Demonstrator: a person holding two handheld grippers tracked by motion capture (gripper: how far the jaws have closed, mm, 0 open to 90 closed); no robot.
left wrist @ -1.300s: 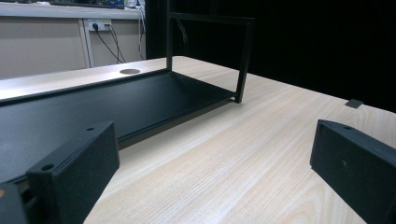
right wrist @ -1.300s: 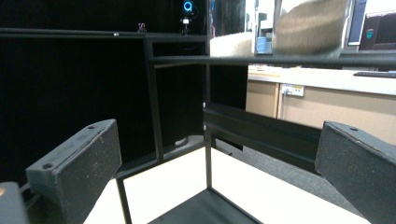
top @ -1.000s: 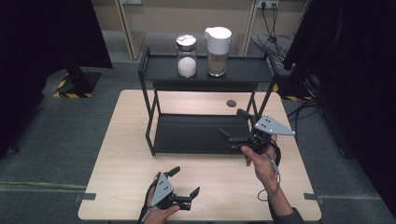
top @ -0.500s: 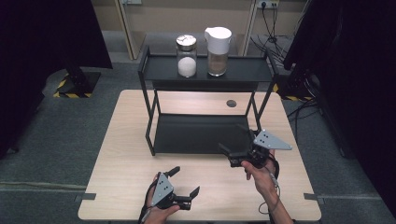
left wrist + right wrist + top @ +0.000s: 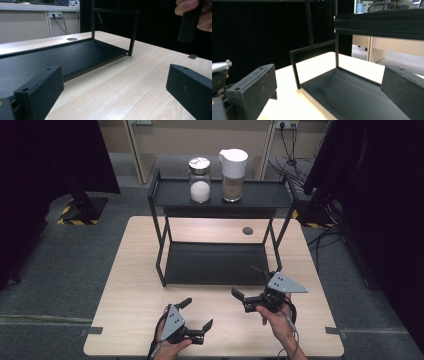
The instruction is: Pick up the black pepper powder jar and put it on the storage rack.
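A black two-tier rack (image 5: 220, 200) stands at the middle and back of the wooden table (image 5: 135, 285). On its top shelf are a glass jar of white powder (image 5: 200, 182) and a white-lidded jug of brown contents (image 5: 233, 170). Its lower shelf (image 5: 50, 56) (image 5: 352, 97) is bare. My left gripper (image 5: 198, 313) (image 5: 113, 75) hovers open near the table's front edge, nothing between its jaws. My right gripper (image 5: 246, 282) (image 5: 327, 75) is open just before the rack's right front leg, jaws turned left toward the lower shelf, holding nothing.
A round cable hole (image 5: 247, 230) lies in the table behind the rack. The person's other hand (image 5: 195, 15) shows at the top right of the left gripper view. Dark curtains flank the table and cables trail on the floor at the right.
My right gripper has come down and back toward the person, from beside the rack's right front leg to the table in front of it. The left gripper has stayed put.
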